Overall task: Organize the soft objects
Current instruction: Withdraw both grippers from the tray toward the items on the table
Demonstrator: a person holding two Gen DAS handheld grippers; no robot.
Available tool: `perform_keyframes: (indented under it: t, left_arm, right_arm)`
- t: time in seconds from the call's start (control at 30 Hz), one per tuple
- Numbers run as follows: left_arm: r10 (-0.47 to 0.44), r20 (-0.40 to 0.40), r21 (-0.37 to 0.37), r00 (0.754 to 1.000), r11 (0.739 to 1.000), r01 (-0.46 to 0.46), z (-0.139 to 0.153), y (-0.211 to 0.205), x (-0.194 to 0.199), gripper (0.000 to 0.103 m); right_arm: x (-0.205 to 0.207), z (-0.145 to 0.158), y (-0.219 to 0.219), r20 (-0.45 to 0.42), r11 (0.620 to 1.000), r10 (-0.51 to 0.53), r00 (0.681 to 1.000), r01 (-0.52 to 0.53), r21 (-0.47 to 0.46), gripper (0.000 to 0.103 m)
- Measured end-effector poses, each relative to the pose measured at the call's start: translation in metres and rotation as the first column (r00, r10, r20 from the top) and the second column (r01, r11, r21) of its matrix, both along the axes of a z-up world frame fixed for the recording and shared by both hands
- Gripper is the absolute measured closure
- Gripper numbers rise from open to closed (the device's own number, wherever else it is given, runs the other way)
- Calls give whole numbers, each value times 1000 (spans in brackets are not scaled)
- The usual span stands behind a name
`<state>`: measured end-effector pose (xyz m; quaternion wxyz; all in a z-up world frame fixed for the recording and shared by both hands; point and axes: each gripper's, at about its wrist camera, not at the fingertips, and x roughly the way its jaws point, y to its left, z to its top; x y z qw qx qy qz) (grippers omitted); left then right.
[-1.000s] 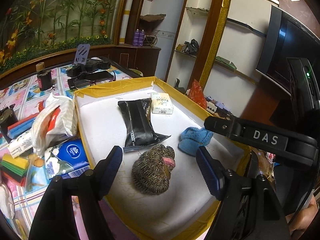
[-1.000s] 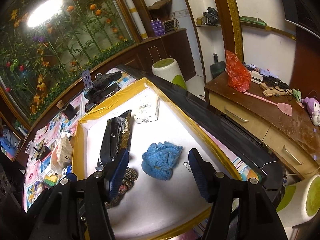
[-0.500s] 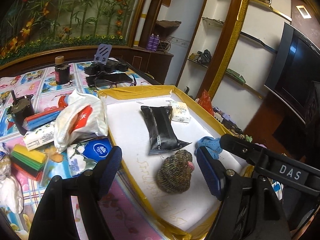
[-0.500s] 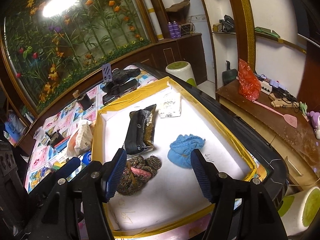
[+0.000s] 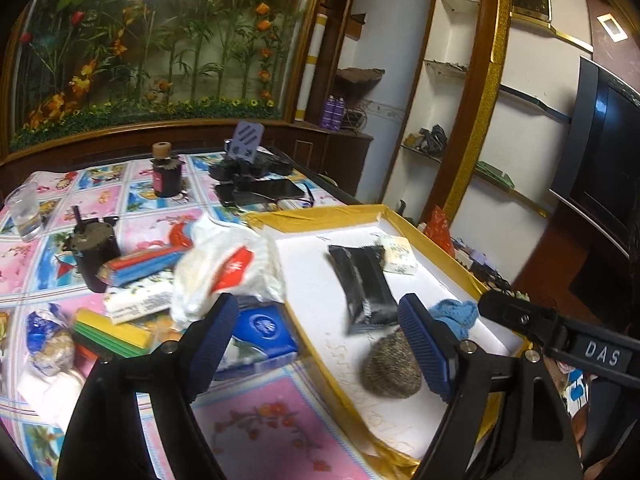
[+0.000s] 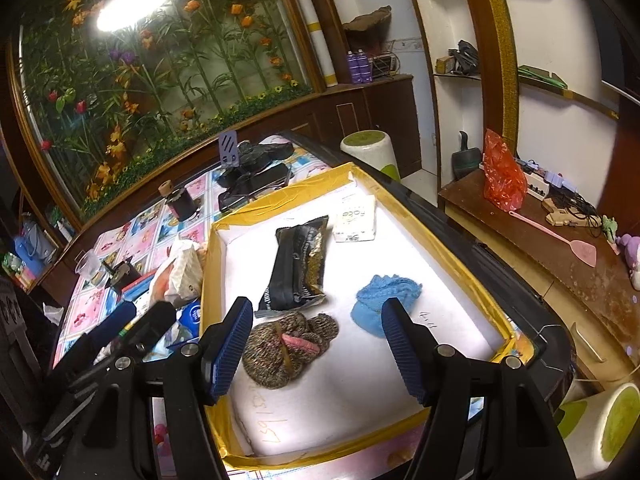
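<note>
Both claws hold nothing: the left claw (image 5: pixel 320 344), jaws opening, hangs low in its frame over the tray's (image 5: pixel 312 216) yellow edge. Low in its own frame, the right claw (image 6: pixel 316 350) gapes wide above the tray. Inside lie a brown knitted bundle (image 6: pixel 284 346), blue cloth (image 6: pixel 380 300), black packet (image 6: pixel 298 264) and tissue pack (image 6: pixel 356 218).

Flower mural (image 6: pixel 152 80) w/ bright lamp glare (image 6: pixel 134 4) behind tabletop (image 5: pixel 132 216); white wall shelves (image 5: pixel 452 68), gold-trim wood post (image 5: pixel 480 120), dark TV (image 5: pixel 600 152) at right.
</note>
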<state>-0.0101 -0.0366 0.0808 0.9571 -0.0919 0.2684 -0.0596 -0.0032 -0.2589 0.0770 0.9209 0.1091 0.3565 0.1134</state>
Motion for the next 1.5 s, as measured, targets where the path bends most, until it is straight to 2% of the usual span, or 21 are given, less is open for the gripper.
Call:
perform_keyframes:
  t: [0.27, 0.63, 0.8, 1.0, 1.1, 1.17, 1.3, 1.5]
  left_arm:
    - [115, -30, -42, 993, 992, -116, 1, 60, -2, 22]
    - [258, -90, -81, 962, 961, -266, -5, 130, -10, 22]
    - [307, -134, -89, 942, 943, -320, -11, 154, -11, 22]
    - [391, -198, -67, 899, 909, -411, -22, 179, -9, 22]
    - [406, -240, -72, 882, 899, -433, -31, 187, -6, 22]
    - [427, -268, -48, 863, 889, -455, -37, 191, -1, 22]
    - [428, -316, -55, 847, 883, -466, -48, 197, 4, 22]
    - [392, -347, -53, 852, 899, -435, -57, 198, 12, 24]
  right_arm:
    - [-5, -4, 36, -5, 995, 93, 996, -93, -19, 32]
    - [-19, -13, 97, -6, 965, 258, 966, -258, -47, 32]
    - [-23, -21, 113, -21, 953, 299, 954, -299, -53, 32]
    - [-24, -24, 114, -26, 951, 306, 952, -307, -49, 31]
    - [-24, -26, 114, -28, 951, 307, 951, -308, -43, 31]
    - [-23, -28, 114, -32, 950, 308, 951, -309, -39, 31]
    - [-24, -29, 115, -33, 948, 315, 948, -316, -32, 31]
    - [-25, -30, 116, -34, 944, 327, 944, -328, -23, 31]
